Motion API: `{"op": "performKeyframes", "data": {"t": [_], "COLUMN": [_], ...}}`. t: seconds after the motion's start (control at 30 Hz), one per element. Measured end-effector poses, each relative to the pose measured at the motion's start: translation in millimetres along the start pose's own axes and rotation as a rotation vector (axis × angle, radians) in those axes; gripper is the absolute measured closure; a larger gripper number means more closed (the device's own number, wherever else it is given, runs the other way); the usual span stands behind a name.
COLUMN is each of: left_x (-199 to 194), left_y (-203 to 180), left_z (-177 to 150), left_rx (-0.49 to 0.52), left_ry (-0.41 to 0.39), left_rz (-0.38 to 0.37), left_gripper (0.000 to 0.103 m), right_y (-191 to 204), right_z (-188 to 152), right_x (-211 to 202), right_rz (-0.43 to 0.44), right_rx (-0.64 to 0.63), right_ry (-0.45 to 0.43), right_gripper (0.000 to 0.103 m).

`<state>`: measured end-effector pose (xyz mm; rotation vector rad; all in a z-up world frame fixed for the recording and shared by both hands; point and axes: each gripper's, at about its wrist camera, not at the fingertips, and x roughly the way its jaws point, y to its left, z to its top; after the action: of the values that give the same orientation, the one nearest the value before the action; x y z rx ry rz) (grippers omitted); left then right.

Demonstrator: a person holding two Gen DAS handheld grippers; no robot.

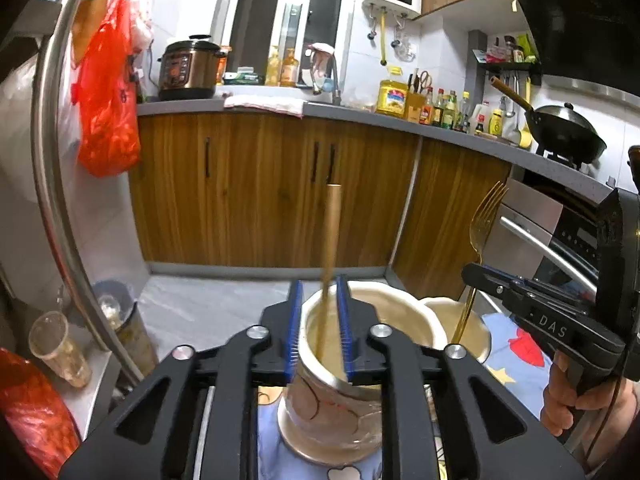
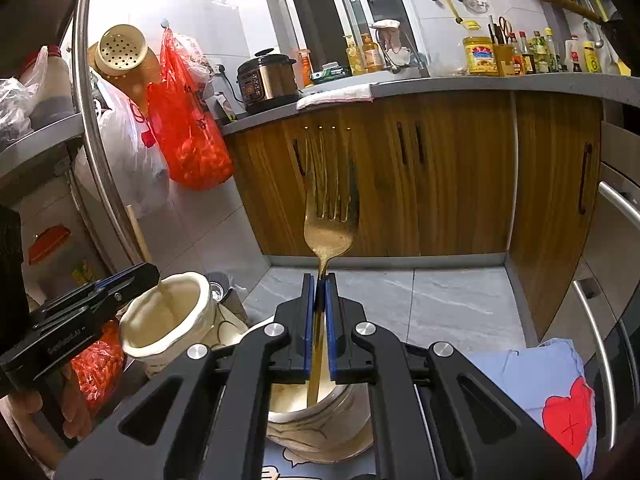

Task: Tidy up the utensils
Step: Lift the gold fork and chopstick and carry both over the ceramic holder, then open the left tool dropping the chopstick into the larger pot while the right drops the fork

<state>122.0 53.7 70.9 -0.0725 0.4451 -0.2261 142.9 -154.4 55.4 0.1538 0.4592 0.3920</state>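
Observation:
Two cream ceramic cups with brown line patterns stand side by side on a blue cloth (image 2: 532, 372). My left gripper (image 1: 320, 284) is over the left cup (image 1: 400, 312), jaws a little apart. A blurred gold utensil (image 1: 332, 232) stands between the pads with its lower end inside that cup, and a gap shows on its left side. My right gripper (image 2: 319, 280) is shut on the handle of a gold fork (image 2: 330, 216), tines up. The handle's lower end dips into the right cup (image 2: 320, 428). The left wrist view also shows the fork (image 1: 486, 216) above the right cup (image 1: 476, 320).
Wooden cabinet doors (image 1: 260, 184) and a grey tiled floor (image 2: 440, 300) lie ahead. A curved steel pole (image 1: 52, 184) and a red plastic bag (image 1: 108, 100) are on the left. A clear plastic cup (image 1: 56, 344) stands at the lower left, and an oven front (image 2: 616, 264) at the right.

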Motion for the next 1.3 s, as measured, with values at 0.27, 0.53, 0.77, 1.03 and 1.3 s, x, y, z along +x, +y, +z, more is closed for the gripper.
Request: {"op": "performKeyframes", "data": {"t": [0.27, 0.53, 0.77, 1.03, 1.3], "left_x": [0, -2, -4, -35, -74], "left_y": [0, -3, -1, -7, -11], "left_z": [-3, -1, 2, 10, 6], "left_rx": [-0.006, -0.013, -0.024, -0.015, -0.021], "left_ry": [-0.005, -0.015, -0.007, -0.006, 0.021], "left_rz": [0.003, -0.008, 0.004, 0.058, 0.140], "left_gripper": [0.067, 0.062, 0.054, 0.026, 0.007], "right_y": [-6, -18, -18, -10, 6], "right_z": [0, 1, 4, 14, -3], "right_x": [8, 16, 8, -37, -88], "right_rz": [-0.025, -0.005, -0.025, -0.044, -0.081], "right_rx": [0.006, 0.068, 0.048, 0.054, 0.025], "right_ry": [-0.005, 0.019, -0.006, -0.027, 0.011], "right_gripper": [0.097, 0.096, 0.078, 0.047, 0.005]}}
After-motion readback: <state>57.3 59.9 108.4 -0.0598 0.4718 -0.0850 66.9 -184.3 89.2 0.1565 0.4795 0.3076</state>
